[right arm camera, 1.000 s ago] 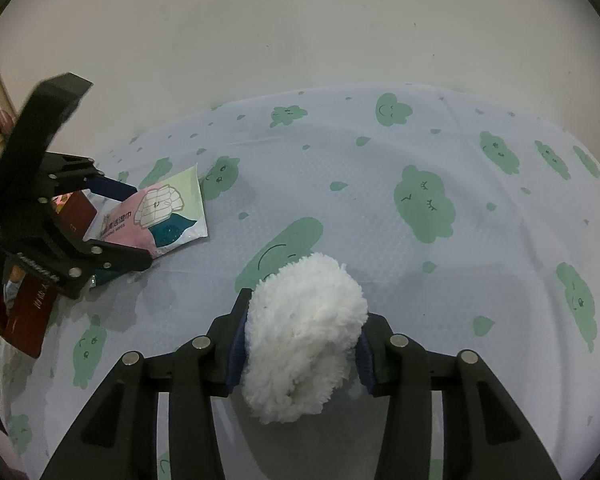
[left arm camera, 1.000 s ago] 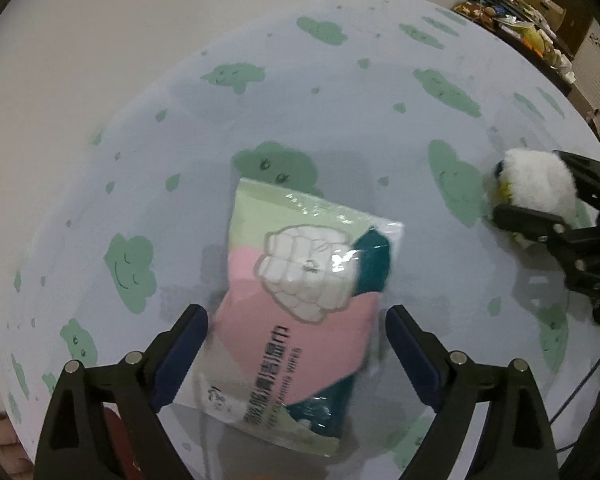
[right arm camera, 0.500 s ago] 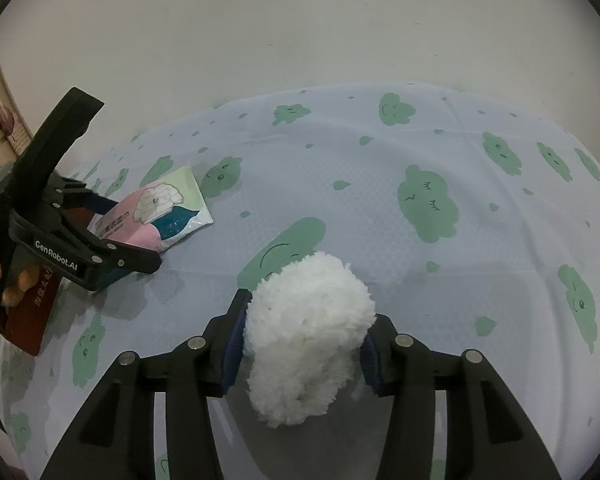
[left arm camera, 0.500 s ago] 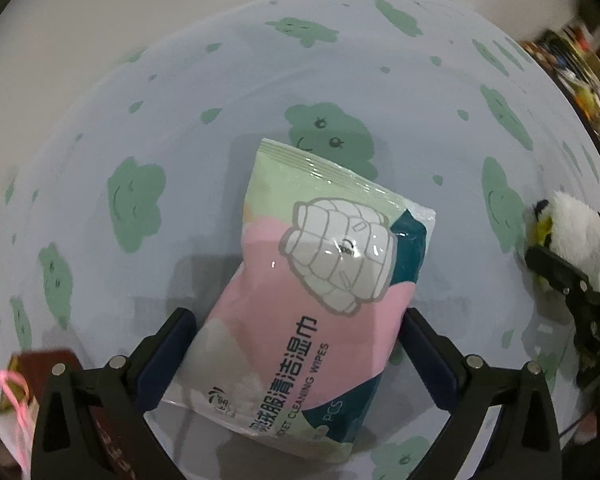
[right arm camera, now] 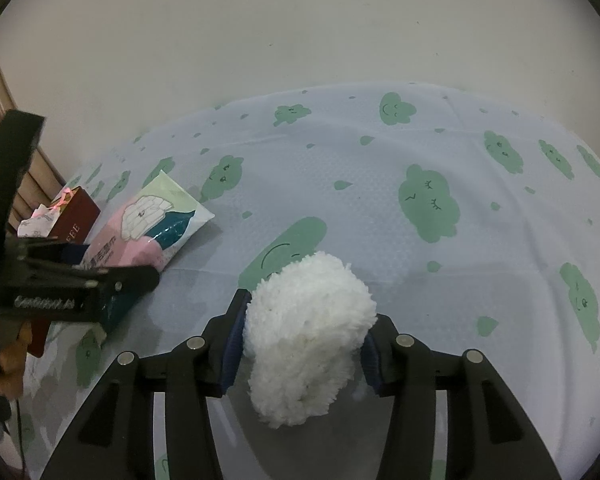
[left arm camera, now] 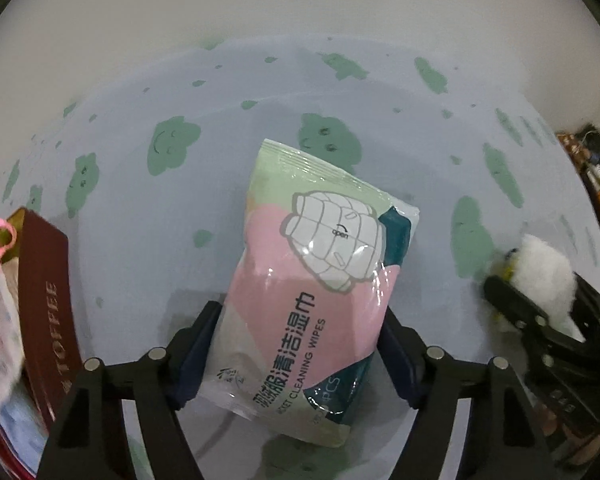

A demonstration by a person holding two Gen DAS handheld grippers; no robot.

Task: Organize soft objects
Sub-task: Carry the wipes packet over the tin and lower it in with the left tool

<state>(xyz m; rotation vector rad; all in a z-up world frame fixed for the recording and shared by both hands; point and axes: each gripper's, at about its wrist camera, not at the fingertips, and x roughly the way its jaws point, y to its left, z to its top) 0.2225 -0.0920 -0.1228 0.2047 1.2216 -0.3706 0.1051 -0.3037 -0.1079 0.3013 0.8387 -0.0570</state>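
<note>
I am holding the right gripper [right arm camera: 306, 344] closed on the white fluffy toy [right arm camera: 308, 336], both blue pads pressing into its fur from either side, with the toy hanging just above the cloud-print cloth [right arm camera: 380, 184]. I am bringing the left gripper [left arm camera: 296, 344] down over the pack of wipes [left arm camera: 312, 292]; its jaws have just been closing in, and the pack is lying between them, the left pad sitting against the pack's edge and the right pad right at the other edge, though I cannot tell whether they are pressing yet. The pack is lying flat on the cloth, tilted, its printed face up. Just to the left of it a dark red toffee box [left arm camera: 52, 312] is standing at the cloth's edge, with a small bag tied in pink string [left arm camera: 0, 240] beside it. Beyond everything, a plain pale wall [right arm camera: 300, 32] is closing off the far side.
</note>
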